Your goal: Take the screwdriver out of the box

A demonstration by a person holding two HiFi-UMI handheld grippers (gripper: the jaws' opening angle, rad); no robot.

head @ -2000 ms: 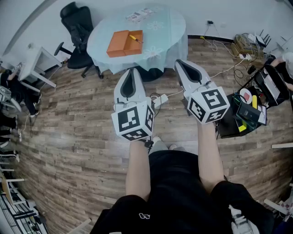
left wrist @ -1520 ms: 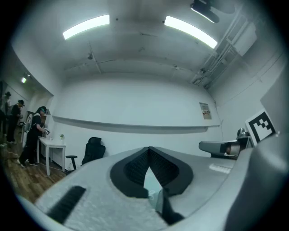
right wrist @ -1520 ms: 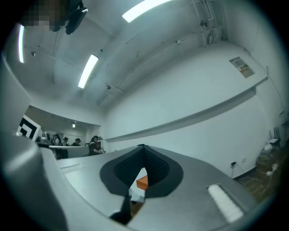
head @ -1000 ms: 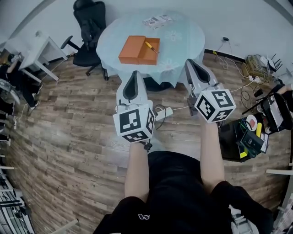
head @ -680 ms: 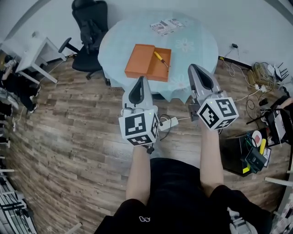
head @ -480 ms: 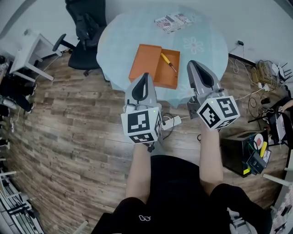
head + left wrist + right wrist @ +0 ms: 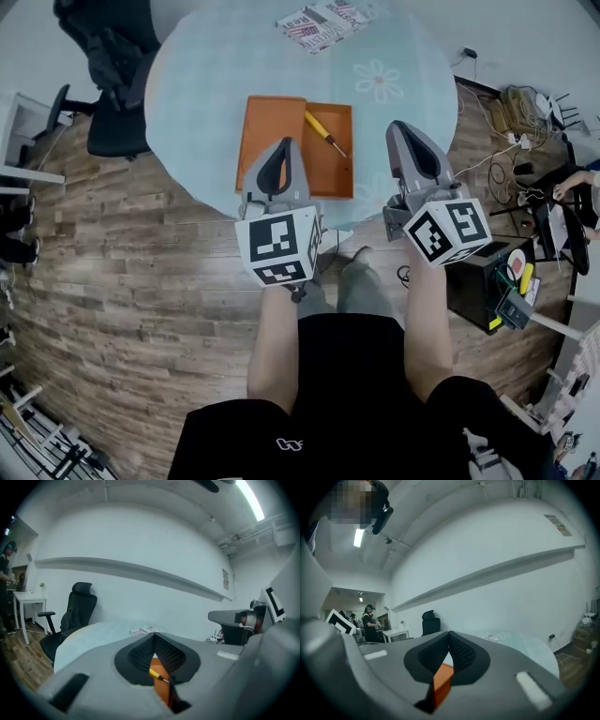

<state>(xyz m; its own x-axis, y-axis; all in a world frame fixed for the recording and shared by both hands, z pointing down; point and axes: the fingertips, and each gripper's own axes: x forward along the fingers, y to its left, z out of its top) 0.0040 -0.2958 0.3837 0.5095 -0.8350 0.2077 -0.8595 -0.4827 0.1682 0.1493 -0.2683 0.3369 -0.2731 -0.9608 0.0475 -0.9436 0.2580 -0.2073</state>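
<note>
An open orange box lies on the round table with its light blue cloth. A yellow-handled screwdriver rests slantwise in the box's right half. My left gripper is shut and empty, its tip over the box's near part. My right gripper is shut and empty too, just right of the box at the table's near edge. Past the shut tips in the left gripper view show the screwdriver and the box. The right gripper view shows a box corner.
Printed booklets lie at the table's far side. A black office chair stands left of the table, a white desk further left. Cables and a black case sit on the wooden floor at right.
The table and box have come much closer in the head view. Both grippers have moved forward from over the floor to the table's near edge, staying shut.
</note>
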